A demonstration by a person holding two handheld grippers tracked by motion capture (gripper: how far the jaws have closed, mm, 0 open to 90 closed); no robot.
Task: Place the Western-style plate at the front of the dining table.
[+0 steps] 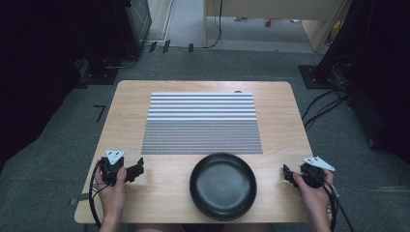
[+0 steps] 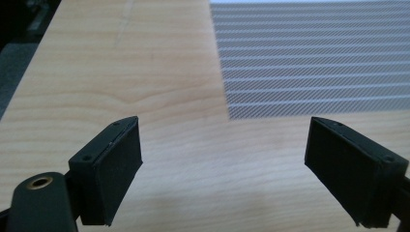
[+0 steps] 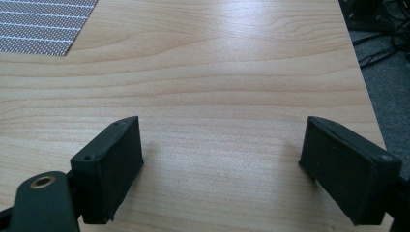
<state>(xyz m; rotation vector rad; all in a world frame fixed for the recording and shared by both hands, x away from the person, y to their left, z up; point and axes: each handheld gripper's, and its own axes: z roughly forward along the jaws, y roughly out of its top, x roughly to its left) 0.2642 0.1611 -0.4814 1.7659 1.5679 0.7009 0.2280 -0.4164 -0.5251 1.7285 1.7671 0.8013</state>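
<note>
From the high view, a black bowl (image 1: 223,186) sits at the middle of the table's (image 1: 145,203) near edge, overlapping the near edge of a striped grey placemat (image 1: 202,123), while the left gripper (image 1: 138,169) and right gripper (image 1: 286,174) rest near the two near corners, flanking it, probably poised to reach in. The left gripper view shows its jaws spread wide over bare wood with nothing between them, the placemat's corner ahead. The right gripper view likewise shows open, empty jaws near the table's right edge.
</note>
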